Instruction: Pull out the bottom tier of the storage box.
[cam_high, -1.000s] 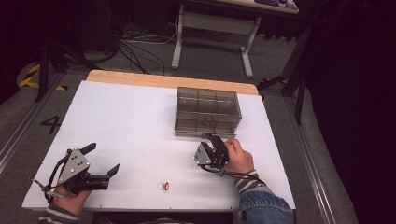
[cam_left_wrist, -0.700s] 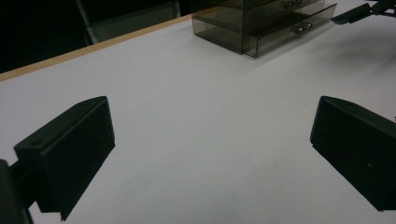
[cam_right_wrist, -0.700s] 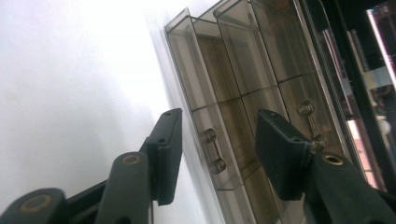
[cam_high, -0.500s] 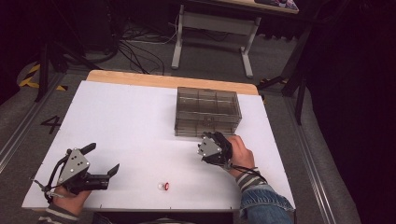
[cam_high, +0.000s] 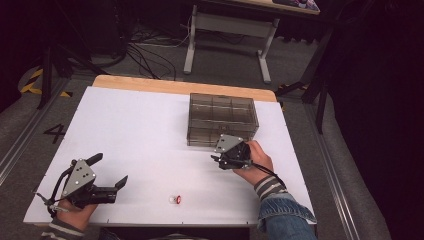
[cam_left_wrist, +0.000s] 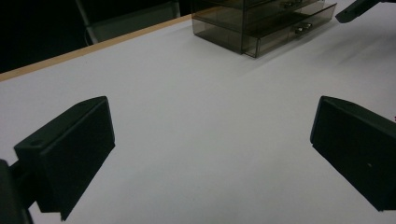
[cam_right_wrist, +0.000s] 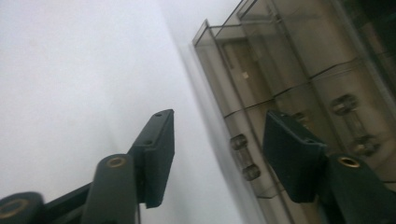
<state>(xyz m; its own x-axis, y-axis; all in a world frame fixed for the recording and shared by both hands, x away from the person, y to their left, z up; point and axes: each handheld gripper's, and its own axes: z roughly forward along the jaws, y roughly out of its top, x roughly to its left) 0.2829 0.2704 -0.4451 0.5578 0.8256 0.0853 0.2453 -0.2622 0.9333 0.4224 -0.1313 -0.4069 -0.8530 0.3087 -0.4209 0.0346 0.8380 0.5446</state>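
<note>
A smoky see-through drawer box (cam_high: 222, 119) stands at the back right of the white table (cam_high: 140, 130). My right gripper (cam_high: 219, 158) hovers just in front of its lower right corner, a hand behind it. In the right gripper view that right gripper (cam_right_wrist: 219, 154) is tilted, and its jaws have just been opening. They stand apart with a drawer front and its small knobs (cam_right_wrist: 243, 158) seen between them, and the pads touch nothing. My left gripper (cam_high: 108, 171) rests at the near left, jaws wide open and empty, as the left gripper (cam_left_wrist: 210, 154) also appears in its own view.
A tiny red and white object (cam_high: 175, 199) lies near the table's front edge, between the two hands. In the left gripper view the drawer box (cam_left_wrist: 261, 23) has a lower drawer (cam_left_wrist: 285, 35) standing slightly proud. A wooden strip (cam_high: 180, 86) borders the far edge.
The right gripper has risen and moved a little toward the drawer box, and its jaws stand wider apart. The left gripper has stayed where it was.
</note>
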